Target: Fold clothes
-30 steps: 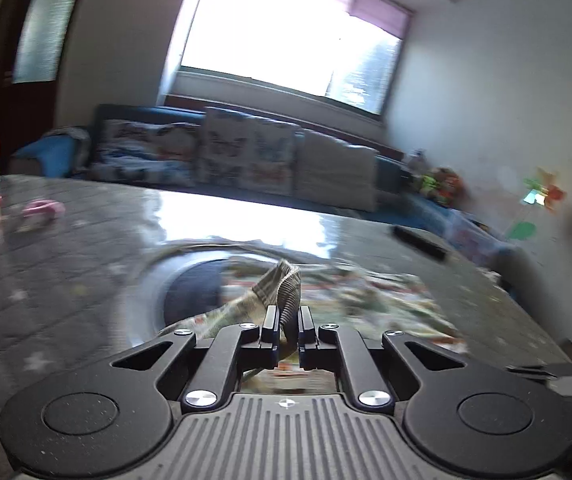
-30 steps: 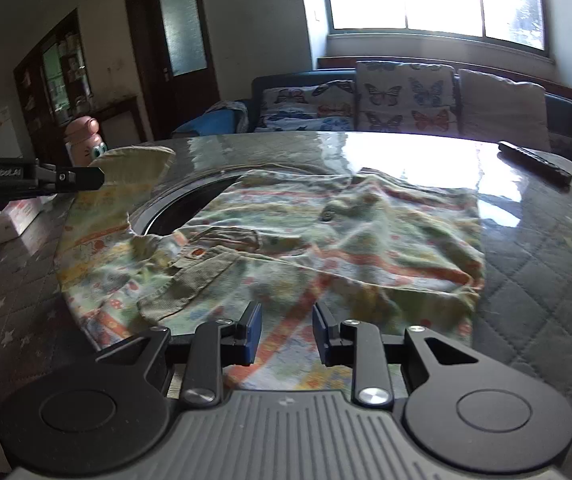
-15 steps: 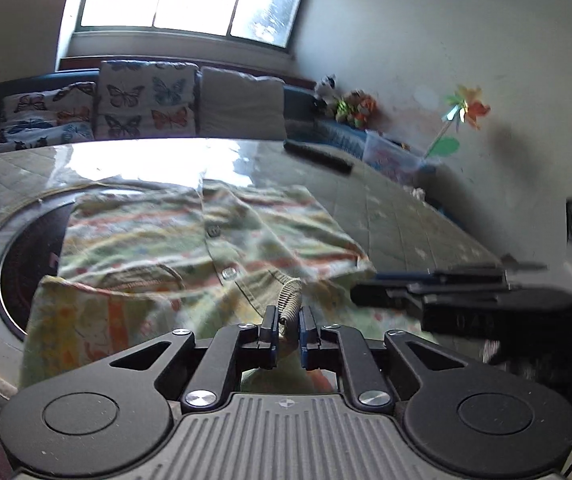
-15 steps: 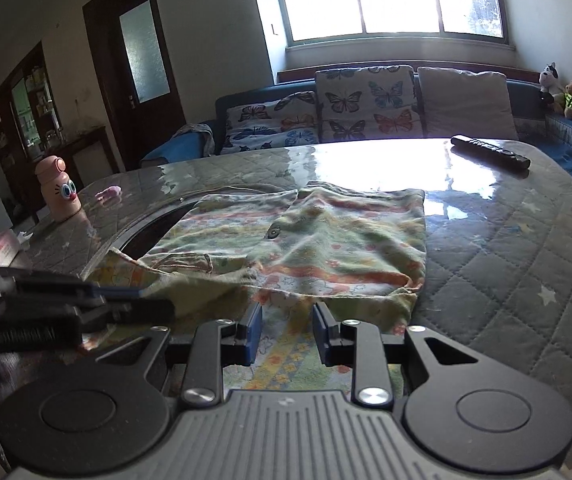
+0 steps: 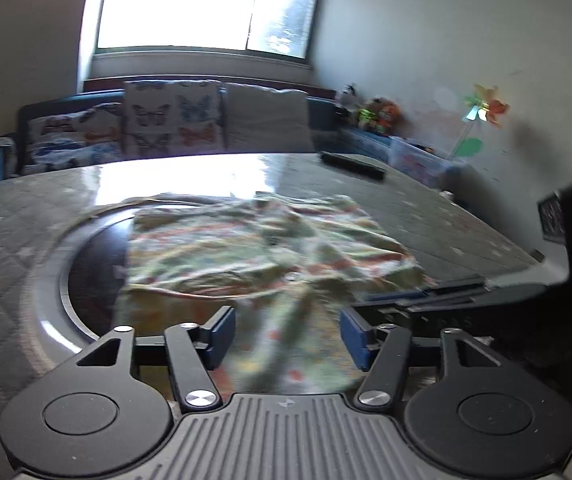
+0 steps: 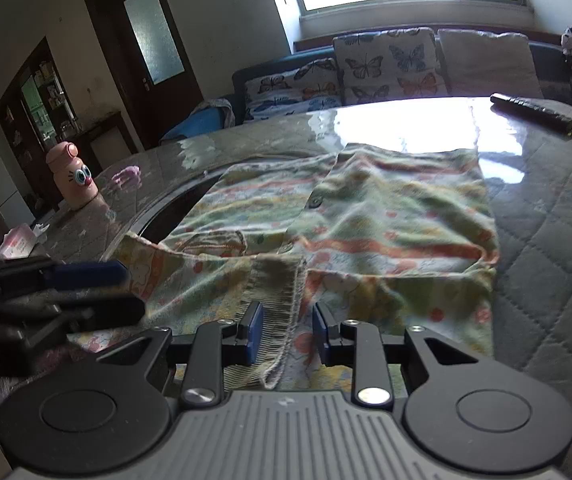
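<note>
A small patterned shirt [image 6: 366,232] in green, yellow and orange lies spread on the table, partly over a dark round inset [image 5: 94,264]. In the left wrist view the shirt [image 5: 262,248] is blurred. My left gripper [image 5: 286,336] stands open just above the shirt's near edge with nothing in it, and it also shows at the left of the right wrist view as the left gripper [image 6: 86,292]. My right gripper [image 6: 286,332] is open; a ribbed hem [image 6: 278,300] lies between its fingers without being pinched. Its fingers [image 5: 426,296] show at the right of the left wrist view.
A grey quilted table cover [image 6: 546,248] lies under the shirt. A black remote [image 6: 532,112] rests at the far right. A pink cartoon bottle [image 6: 72,178] and a small pink thing [image 6: 126,176] sit at the far left. A sofa with butterfly cushions [image 6: 386,64] stands behind.
My left gripper has opened and let go of the shirt edge it carried across; that flap now lies folded over. The right gripper stays open, now with the ribbed hem between its fingers.
</note>
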Motion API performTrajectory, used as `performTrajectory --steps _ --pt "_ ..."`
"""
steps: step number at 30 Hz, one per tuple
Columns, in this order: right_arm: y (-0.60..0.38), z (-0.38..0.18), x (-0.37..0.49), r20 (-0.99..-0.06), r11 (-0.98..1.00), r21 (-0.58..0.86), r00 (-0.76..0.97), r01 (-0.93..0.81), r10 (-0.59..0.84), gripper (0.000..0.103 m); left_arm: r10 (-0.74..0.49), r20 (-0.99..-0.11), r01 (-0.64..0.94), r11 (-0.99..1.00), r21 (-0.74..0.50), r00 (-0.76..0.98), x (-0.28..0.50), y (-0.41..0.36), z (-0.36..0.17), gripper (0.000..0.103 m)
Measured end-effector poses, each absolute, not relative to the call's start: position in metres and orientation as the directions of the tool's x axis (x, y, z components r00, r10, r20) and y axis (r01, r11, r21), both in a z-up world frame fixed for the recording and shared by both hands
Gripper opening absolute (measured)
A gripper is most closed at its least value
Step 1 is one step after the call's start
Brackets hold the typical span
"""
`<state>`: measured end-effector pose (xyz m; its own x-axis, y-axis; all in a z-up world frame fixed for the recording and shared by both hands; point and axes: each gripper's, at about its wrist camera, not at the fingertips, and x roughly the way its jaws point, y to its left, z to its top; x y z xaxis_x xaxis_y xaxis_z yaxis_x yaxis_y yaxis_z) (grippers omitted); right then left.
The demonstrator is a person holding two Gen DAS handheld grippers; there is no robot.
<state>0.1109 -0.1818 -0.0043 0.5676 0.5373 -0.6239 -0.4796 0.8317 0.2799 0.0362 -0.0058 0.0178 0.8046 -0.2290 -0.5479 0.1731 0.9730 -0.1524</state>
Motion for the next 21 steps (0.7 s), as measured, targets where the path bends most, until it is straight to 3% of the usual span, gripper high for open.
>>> performTrajectory --steps 3,7,10,21 --pt "-0.176 -0.006 0.112 -0.628 0.828 0.286 0.559 -0.482 0.542 0.027 -0.178 -0.541 0.122 0.983 -0.139 0.822 0.035 0.011 0.02 0.083" --pt "-0.174 -0.002 0.11 -0.624 0.829 0.282 0.564 -0.482 0.54 0.011 -0.101 -0.545 0.045 0.992 -0.115 0.833 0.035 0.031 0.018 0.089" --pt "-0.177 0.005 0.106 -0.607 0.83 0.285 0.58 -0.48 0.543 0.008 -0.053 -0.548 0.005 0.996 -0.09 0.835 0.036 0.039 0.016 0.095" --pt "-0.205 0.043 0.084 -0.534 0.864 0.249 0.683 -0.437 0.499 0.007 0.045 -0.577 -0.072 0.997 -0.025 0.816 0.047 0.051 0.003 0.097"
